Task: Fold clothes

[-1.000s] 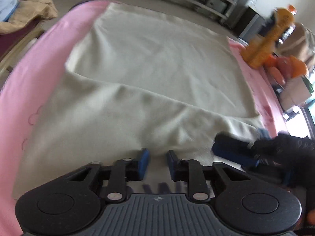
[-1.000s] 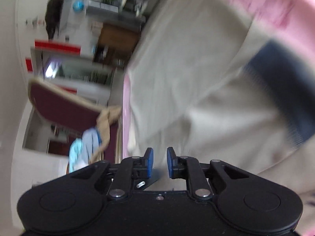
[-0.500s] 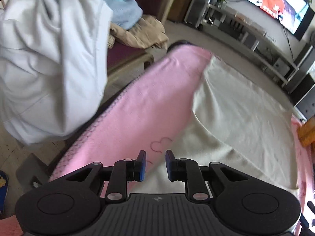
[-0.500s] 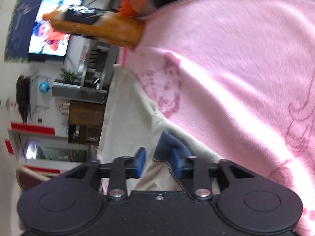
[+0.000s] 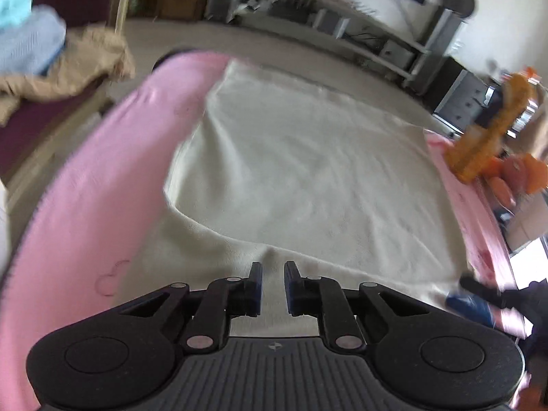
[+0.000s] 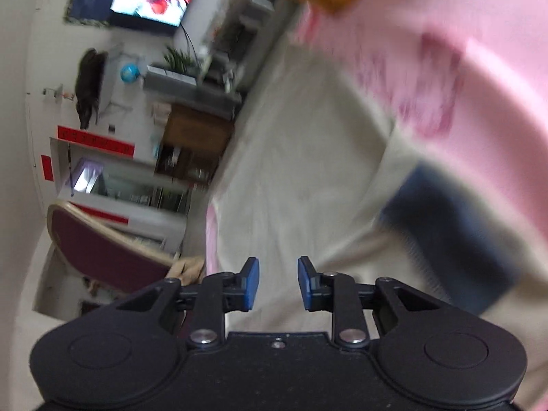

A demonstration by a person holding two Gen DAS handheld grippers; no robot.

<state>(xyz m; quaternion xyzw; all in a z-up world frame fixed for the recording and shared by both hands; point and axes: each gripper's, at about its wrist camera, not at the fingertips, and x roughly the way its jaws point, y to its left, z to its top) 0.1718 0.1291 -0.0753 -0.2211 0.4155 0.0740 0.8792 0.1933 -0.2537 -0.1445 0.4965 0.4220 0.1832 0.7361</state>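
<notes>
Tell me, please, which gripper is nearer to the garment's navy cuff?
Right. The right gripper hangs open just beside the navy cuff on the cream garment. The left gripper sits mid-hem, with the cuff well off to its right.

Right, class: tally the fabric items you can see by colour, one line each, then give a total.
Cream garment: 1
Pink blanket: 1
Tan cloth: 1
Light blue clothes: 1
Total: 4
</notes>
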